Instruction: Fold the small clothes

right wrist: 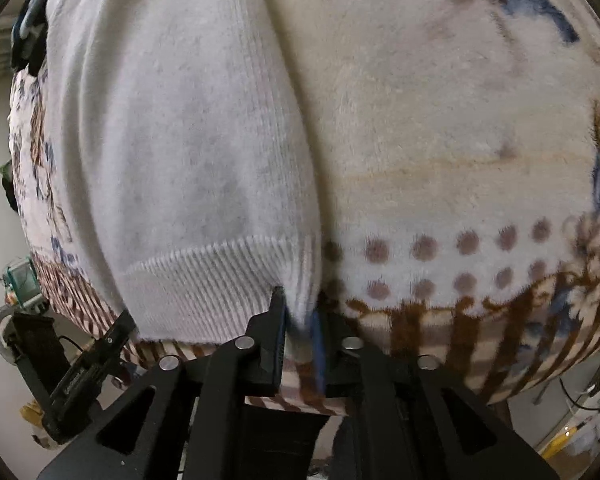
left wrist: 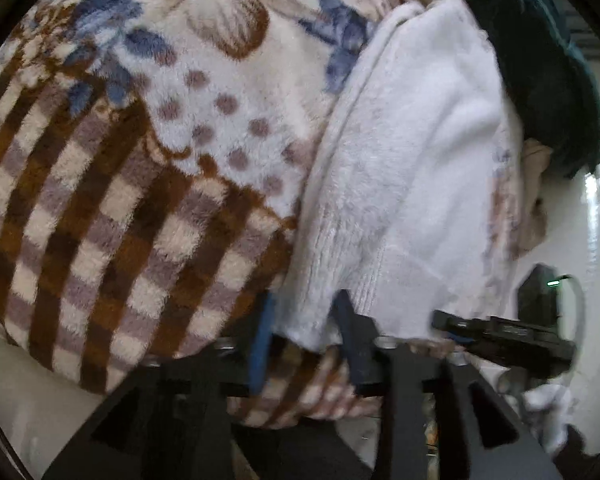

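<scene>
A white knit garment [left wrist: 412, 184] with a ribbed hem lies on a fleece blanket [left wrist: 140, 152] patterned in brown checks, dots and blue leaves. My left gripper [left wrist: 306, 320] is shut on the hem's corner, cloth bunched between its blue-padded fingers. In the right wrist view the same white garment [right wrist: 180, 140] fills the left half, its ribbed hem [right wrist: 204, 280] nearest me. My right gripper [right wrist: 300, 312] is shut on the hem's other corner at the blanket [right wrist: 460, 140] edge. Each gripper shows in the other's view: the right one [left wrist: 504, 336], the left one [right wrist: 88, 364].
A dark teal garment [left wrist: 540, 68] lies piled at the far end of the blanket, with beige cloth [left wrist: 536, 184] under it. The white floor [left wrist: 588, 280] shows beyond the blanket's edge. Small clutter [right wrist: 20, 280] sits on the floor at left.
</scene>
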The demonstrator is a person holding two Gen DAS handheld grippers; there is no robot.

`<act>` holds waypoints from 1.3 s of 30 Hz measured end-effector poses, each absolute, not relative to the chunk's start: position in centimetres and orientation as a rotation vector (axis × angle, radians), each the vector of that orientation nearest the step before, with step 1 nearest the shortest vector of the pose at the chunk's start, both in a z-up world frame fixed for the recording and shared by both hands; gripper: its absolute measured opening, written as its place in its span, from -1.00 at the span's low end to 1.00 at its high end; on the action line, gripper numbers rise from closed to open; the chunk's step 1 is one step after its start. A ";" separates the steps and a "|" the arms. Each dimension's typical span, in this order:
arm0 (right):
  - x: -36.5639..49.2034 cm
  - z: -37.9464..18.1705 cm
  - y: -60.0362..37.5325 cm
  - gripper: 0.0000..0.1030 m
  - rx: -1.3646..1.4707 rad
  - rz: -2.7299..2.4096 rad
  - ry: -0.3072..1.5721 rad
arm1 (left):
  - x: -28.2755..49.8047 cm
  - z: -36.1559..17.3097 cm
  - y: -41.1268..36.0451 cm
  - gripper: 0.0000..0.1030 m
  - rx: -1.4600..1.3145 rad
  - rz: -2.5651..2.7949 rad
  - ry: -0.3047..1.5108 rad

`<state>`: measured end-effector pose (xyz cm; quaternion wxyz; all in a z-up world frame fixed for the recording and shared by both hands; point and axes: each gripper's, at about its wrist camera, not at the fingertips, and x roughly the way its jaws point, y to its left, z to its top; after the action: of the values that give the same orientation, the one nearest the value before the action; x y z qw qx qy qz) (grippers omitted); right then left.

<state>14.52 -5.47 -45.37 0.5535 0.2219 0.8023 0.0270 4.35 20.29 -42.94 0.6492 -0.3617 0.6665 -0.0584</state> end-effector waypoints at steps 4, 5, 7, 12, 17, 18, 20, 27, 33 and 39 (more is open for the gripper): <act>15.0 -45.6 -5.7 -0.26 0.583 0.111 1.902 | 4.3 -43.4 22.2 0.34 -0.904 -0.148 1.466; 15.1 -45.5 -6.2 -0.21 0.588 0.111 1.898 | 4.4 -43.9 22.4 0.34 -0.927 -0.147 1.468; 15.3 -45.5 -6.4 -0.21 0.600 0.119 1.895 | 5.0 -45.4 22.3 0.35 -0.955 -0.160 1.483; 15.1 -46.4 -7.2 -0.21 0.640 0.119 1.901 | 6.4 -45.9 20.2 0.48 -0.860 -0.190 1.483; 14.7 -47.7 -9.7 0.16 0.804 0.280 1.836 | 6.4 -44.7 18.7 0.47 -0.796 -0.178 1.446; 14.7 -47.7 -9.7 0.16 0.804 0.280 1.836 | 6.2 -44.4 18.6 0.41 -0.796 -0.183 1.430; 14.7 -48.7 -9.7 0.20 0.871 0.324 1.829 | 6.1 -44.4 18.3 -0.07 -0.796 -0.195 1.425; 14.7 -49.4 -9.9 -0.70 0.904 0.383 1.789 | 6.1 -41.6 17.8 -0.74 -0.774 -0.214 1.380; 14.2 -46.1 -11.2 -0.78 0.968 0.393 1.729 | 7.7 -36.6 18.8 -0.75 -0.803 -0.225 1.312; 16.5 -40.4 -12.8 -0.78 1.056 0.438 1.623 | 13.1 -30.3 19.4 -0.75 -0.814 -0.257 1.218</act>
<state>16.50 -12.81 -40.43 0.5466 0.4455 0.6845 0.1848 13.06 19.42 -30.27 0.7359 -0.3705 0.5546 -0.1168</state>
